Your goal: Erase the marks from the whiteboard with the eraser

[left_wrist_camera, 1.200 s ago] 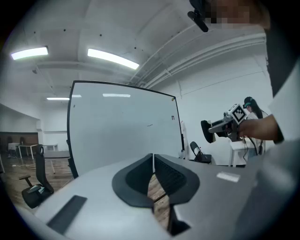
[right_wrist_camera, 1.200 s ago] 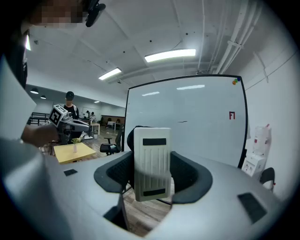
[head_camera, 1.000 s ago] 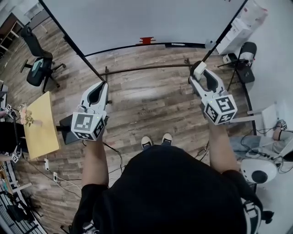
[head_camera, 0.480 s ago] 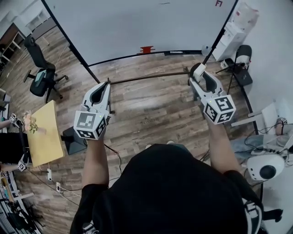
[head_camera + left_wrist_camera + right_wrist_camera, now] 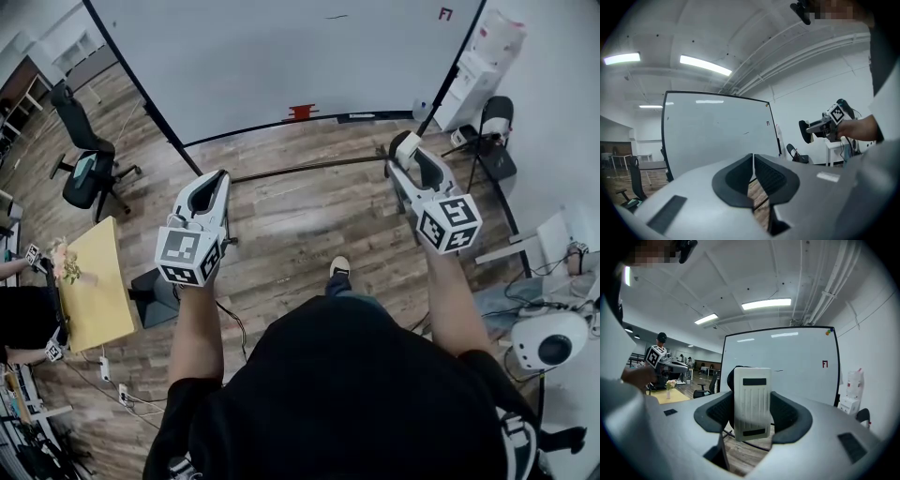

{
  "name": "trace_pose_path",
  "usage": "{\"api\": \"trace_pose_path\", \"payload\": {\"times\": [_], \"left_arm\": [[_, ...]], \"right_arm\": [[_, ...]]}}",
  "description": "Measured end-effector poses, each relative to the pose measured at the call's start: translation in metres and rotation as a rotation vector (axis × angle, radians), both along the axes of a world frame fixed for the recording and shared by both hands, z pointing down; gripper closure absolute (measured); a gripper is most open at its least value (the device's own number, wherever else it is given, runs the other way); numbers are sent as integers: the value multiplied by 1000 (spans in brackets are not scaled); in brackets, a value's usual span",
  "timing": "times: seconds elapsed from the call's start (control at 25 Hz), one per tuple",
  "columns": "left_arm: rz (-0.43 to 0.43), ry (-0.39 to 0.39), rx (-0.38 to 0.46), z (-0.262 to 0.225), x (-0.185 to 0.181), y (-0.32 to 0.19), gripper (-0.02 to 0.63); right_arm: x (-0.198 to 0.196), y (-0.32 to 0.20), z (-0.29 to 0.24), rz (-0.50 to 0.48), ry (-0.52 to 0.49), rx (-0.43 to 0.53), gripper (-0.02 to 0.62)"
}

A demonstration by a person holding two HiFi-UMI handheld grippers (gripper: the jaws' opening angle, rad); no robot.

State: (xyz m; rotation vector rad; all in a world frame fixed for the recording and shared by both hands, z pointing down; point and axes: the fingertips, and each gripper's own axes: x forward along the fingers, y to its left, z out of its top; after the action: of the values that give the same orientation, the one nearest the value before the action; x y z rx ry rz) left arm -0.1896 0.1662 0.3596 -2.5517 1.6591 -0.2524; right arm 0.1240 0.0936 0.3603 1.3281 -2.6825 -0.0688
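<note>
Two grippers are held out over the wooden floor [image 5: 291, 220], both pointing toward the whiteboard [image 5: 281, 56] that fills the top of the head view. The right gripper [image 5: 405, 152], at the right of centre, is clamped on the eraser [image 5: 751, 401]. In its own view the white ribbed block stands upright in the middle of the frame, with a dark pad pressed to each side and its top rising above the jaw tips. The left gripper [image 5: 753, 164], at the left of centre in the head view, carries nothing, and its jaws stand almost together with only a thin slit between them. Eraser and board are well apart. A short dark dash [image 5: 336, 16] and a small red mark [image 5: 445, 14] sit near the board's upper right.
</note>
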Motion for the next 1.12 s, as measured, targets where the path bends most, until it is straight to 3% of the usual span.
{"api": "trace_pose_path", "payload": {"times": [1.12], "left_arm": [[-21, 3, -35, 17, 13, -97, 583]], "right_arm": [[9, -101, 22, -14, 23, -40, 359]]}}
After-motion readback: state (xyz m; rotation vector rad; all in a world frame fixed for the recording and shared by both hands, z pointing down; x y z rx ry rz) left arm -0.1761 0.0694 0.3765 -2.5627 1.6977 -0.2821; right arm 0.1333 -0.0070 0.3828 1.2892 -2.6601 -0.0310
